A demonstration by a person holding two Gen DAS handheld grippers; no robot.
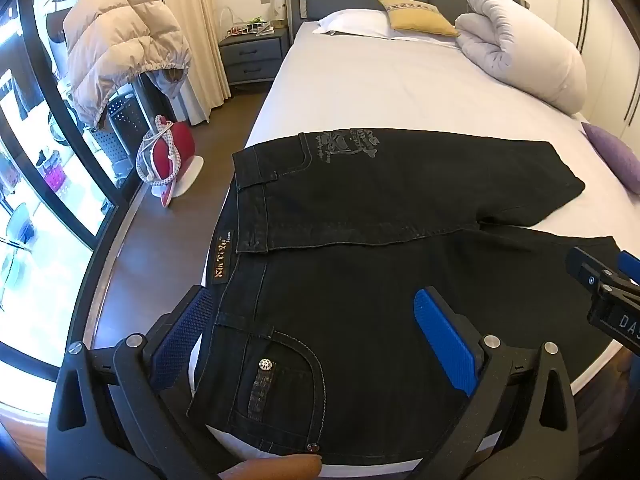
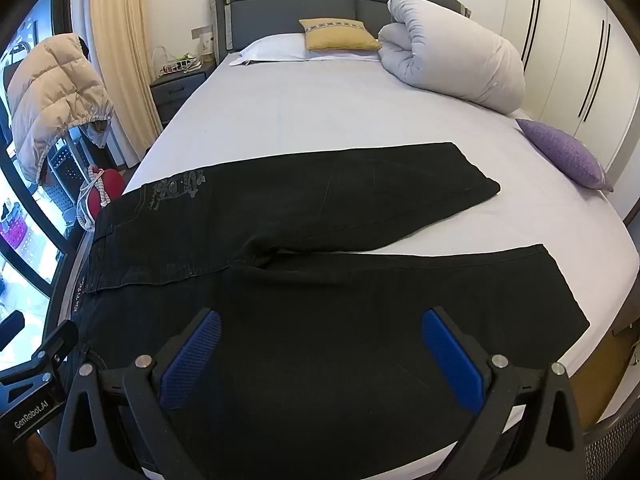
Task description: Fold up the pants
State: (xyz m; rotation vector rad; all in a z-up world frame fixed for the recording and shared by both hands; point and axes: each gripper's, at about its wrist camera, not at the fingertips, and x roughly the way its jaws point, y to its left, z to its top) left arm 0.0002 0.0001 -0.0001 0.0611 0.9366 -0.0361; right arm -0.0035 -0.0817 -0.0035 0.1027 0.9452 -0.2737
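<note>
Black jeans lie flat across the foot of the bed, waistband at the left, both legs pointing right and spread apart; they also show in the right wrist view. My left gripper is open and hovers over the waistband and near pocket, holding nothing. My right gripper is open above the near leg, holding nothing. The right gripper's body shows at the right edge of the left wrist view. The left gripper's body shows at the lower left of the right wrist view.
The white bed sheet stretches beyond the jeans. A rolled duvet, yellow pillow and purple cushion lie farther back. A beige jacket and a red iron stand left of the bed.
</note>
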